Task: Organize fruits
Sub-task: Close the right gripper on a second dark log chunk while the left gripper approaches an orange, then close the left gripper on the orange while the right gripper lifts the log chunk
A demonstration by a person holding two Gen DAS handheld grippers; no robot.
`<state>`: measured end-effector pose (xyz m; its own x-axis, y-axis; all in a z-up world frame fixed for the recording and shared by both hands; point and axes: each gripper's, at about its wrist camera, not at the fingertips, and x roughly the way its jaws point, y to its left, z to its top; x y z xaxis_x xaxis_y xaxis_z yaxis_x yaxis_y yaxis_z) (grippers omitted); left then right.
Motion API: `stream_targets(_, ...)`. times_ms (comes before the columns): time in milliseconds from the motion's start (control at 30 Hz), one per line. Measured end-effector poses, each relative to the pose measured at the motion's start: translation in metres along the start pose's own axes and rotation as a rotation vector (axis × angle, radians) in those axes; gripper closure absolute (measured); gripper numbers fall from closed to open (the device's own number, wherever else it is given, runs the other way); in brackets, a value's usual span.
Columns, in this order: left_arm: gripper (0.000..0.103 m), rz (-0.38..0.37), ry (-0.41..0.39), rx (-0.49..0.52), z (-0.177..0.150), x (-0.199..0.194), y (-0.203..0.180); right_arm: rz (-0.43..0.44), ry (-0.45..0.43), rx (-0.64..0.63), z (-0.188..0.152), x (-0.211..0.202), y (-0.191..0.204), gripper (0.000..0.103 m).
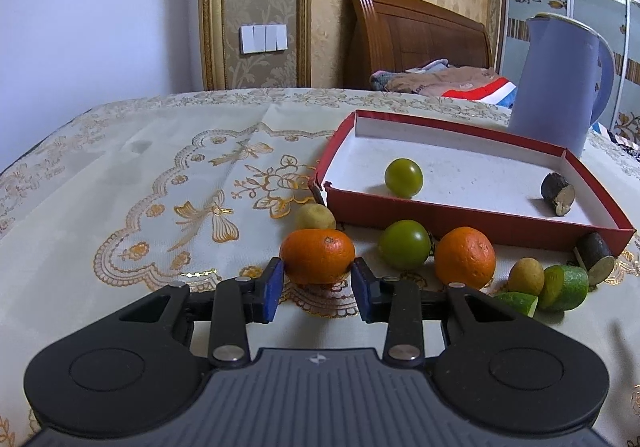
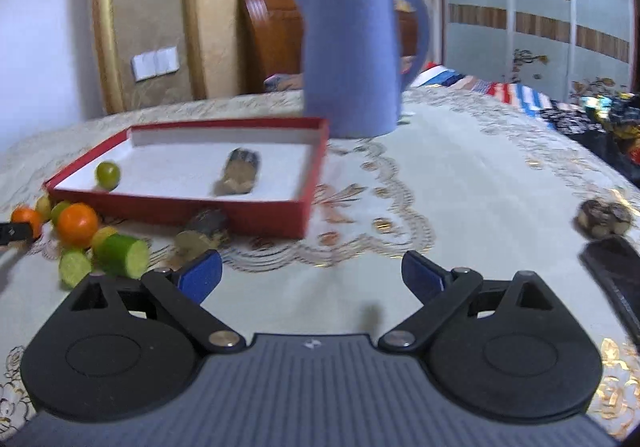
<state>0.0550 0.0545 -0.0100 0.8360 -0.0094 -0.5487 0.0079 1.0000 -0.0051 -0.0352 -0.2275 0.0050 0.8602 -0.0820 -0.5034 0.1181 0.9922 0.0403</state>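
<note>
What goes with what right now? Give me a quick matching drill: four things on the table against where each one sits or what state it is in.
Things:
1. near orange
2. green tomato
3. purple kettle
4. right hand-held gripper

Places or states:
A. inside the red box
B. standing behind the box
C. open, nothing between its pads
D. clamped between the blue pads of the left hand-held gripper

Pairs: 1-D, 2-A, 3-B, 4-C
</note>
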Motion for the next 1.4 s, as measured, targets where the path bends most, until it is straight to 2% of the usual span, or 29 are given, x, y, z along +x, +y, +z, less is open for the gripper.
stream_targets(67, 0.066, 0.001, 0.003, 0.005, 0.000, 0.001, -0.001, 0.015, 0.022, -0.008, 0.003, 0.007, 0.008, 0.009)
stream_targets(133, 0.056, 0.008, 0.021, 0.017, 0.001, 0.005, -0.003, 0.024, 0.035, 0.001, 0.007, 0.013, 0.014, 0.009)
stream_targets(333, 0.055, -0.008, 0.066, 0.006, 0.000, 0.013, -0.002, 0.040, 0.063, -0.007, 0.015, 0.031, 0.032, 0.016)
stream_targets(533, 0.055, -0.004, 0.064, 0.002, 0.000, 0.012, -0.002, 0.079, 0.094, -0.008, 0.017, 0.043, 0.043, 0.022)
stream_targets(633, 0.055, -0.004, 0.064, 0.002, 0.000, 0.012, -0.002, 0.107, 0.101, -0.018, 0.016, 0.045, 0.047, 0.034)
stream_targets(700, 0.055, -0.003, 0.063, 0.004, 0.000, 0.012, -0.003, 0.123, 0.112, -0.028, 0.015, 0.046, 0.050, 0.046)
stream_targets(767, 0.055, -0.003, 0.064, 0.004, 0.000, 0.012, -0.003, 0.127, 0.114, -0.039, 0.014, 0.046, 0.052, 0.048)
stream_targets(833, 0.055, -0.003, 0.064, 0.004, 0.000, 0.012, -0.003, 0.140, 0.113, -0.043, 0.014, 0.046, 0.053, 0.054)
stream_targets(867, 0.055, -0.003, 0.063, 0.004, 0.000, 0.012, -0.003, 0.147, 0.110, -0.045, 0.014, 0.046, 0.053, 0.064)
stream_targets(900, 0.055, -0.003, 0.063, 0.004, 0.000, 0.012, -0.003, 0.158, 0.107, -0.050, 0.013, 0.045, 0.054, 0.068)
stream_targets(1133, 0.055, -0.004, 0.062, 0.004, 0.000, 0.012, -0.002, 0.159, 0.100, -0.051, 0.013, 0.045, 0.055, 0.068)
stream_targets(1200, 0.059, -0.009, 0.060, 0.006, 0.000, 0.012, -0.003, 0.158, 0.099, -0.052, 0.013, 0.045, 0.055, 0.068)
stream_targets(1400, 0.060, -0.004, 0.049, 0.005, -0.001, 0.008, -0.003, 0.163, 0.096, -0.043, 0.012, 0.043, 0.053, 0.070)
